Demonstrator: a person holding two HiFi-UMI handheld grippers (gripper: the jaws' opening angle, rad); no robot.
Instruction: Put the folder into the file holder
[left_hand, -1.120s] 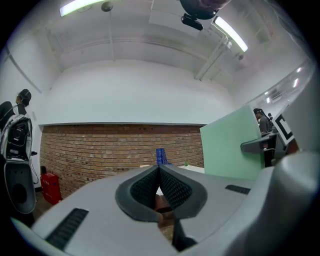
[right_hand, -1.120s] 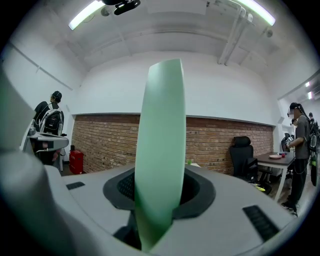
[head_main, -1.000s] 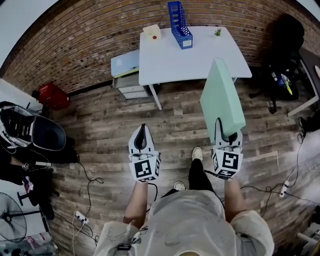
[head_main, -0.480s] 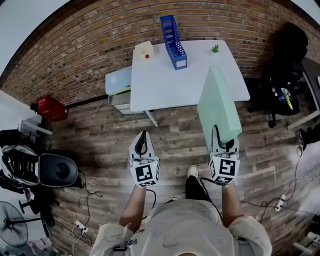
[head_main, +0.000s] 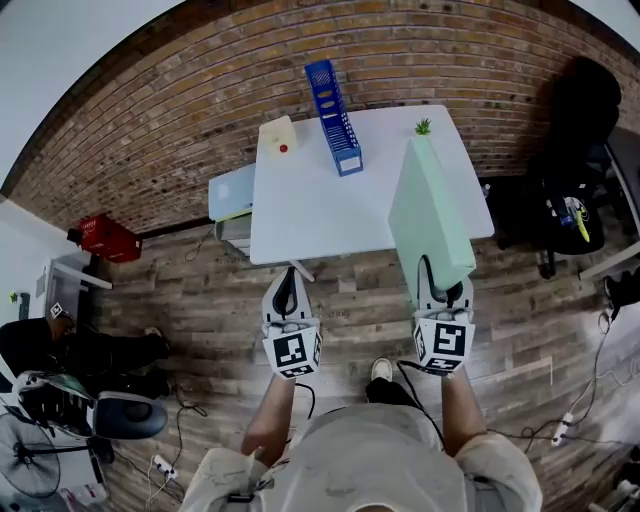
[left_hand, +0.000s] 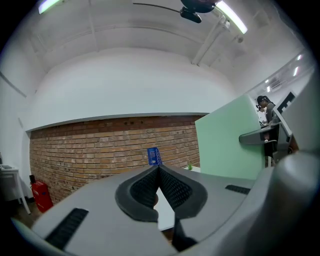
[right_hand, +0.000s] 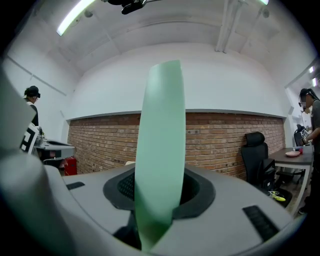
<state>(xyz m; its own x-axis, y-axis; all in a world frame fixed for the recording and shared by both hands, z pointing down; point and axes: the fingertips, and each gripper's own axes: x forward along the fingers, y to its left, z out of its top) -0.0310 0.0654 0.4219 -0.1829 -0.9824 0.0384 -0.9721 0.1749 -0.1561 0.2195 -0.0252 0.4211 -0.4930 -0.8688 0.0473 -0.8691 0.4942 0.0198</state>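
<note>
My right gripper (head_main: 441, 289) is shut on the near edge of a pale green folder (head_main: 428, 213), which stands on edge and reaches out over the right part of the white table (head_main: 300, 215). In the right gripper view the folder (right_hand: 160, 150) rises upright between the pads. A blue file holder (head_main: 333, 117) stands at the table's far side, left of the folder; it also shows small in the left gripper view (left_hand: 154, 156). My left gripper (head_main: 287, 291) hangs over the floor before the table's front edge, its jaws shut on nothing (left_hand: 159, 172).
A cream box (head_main: 278, 135) and a small green plant (head_main: 423, 126) sit on the table's far side. A drawer unit (head_main: 232, 200) stands at its left, a black office chair (head_main: 580, 120) at the right. A red container (head_main: 105, 238), bags and cables lie on the wooden floor.
The view has moved toward the table: it now lies just beyond both grippers. The folder now overlaps the table's right part. The grip on it is unchanged.
</note>
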